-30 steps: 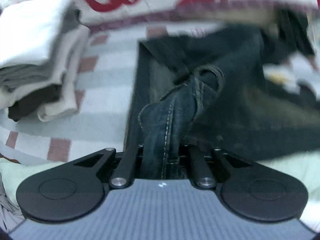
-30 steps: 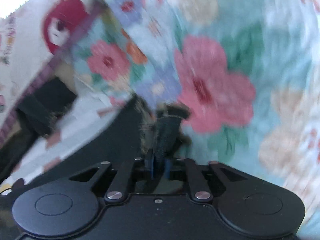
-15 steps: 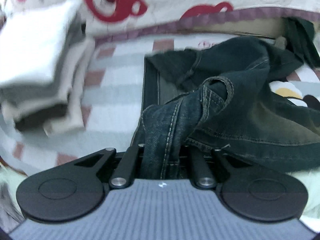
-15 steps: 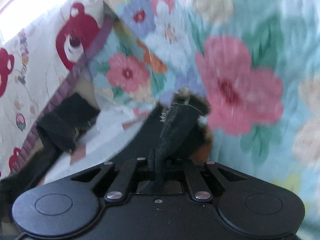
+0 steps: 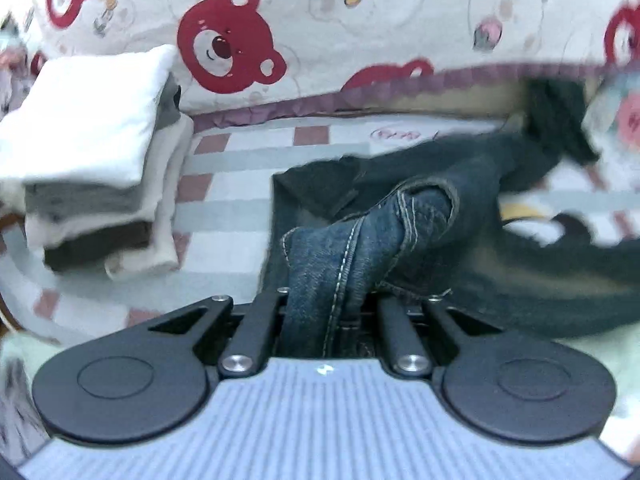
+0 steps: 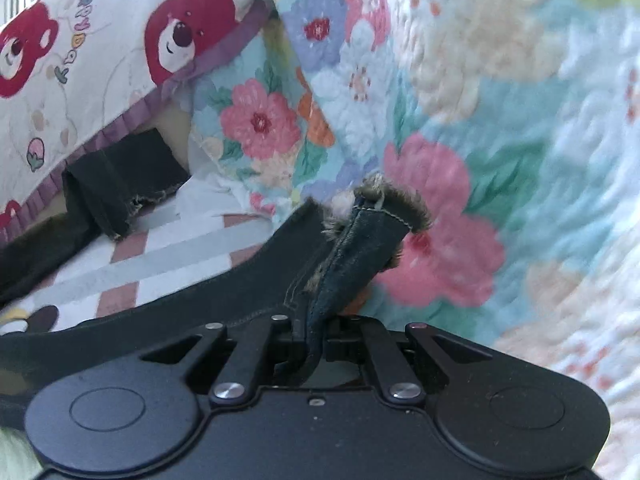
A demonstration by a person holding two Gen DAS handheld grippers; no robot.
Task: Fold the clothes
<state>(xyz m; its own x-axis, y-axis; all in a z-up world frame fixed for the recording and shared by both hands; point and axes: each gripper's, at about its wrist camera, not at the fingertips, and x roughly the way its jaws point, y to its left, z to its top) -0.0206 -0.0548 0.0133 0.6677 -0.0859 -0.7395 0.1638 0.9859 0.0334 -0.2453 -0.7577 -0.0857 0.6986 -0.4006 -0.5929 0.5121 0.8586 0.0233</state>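
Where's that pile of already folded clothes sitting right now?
The folded stack shows only in the left wrist view, at the left, on the checked sheet, left of the jeans and before the bear-print bedding.

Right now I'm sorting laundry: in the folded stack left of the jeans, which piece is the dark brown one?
The bottom layer of the folded stack: dark brown, lying under the grey piece and the white top piece.

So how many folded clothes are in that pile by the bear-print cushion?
5 show, though blur may hide more. In the pile, from the top: white, grey, cream, dark brown, plus a cream piece draped down its right side.
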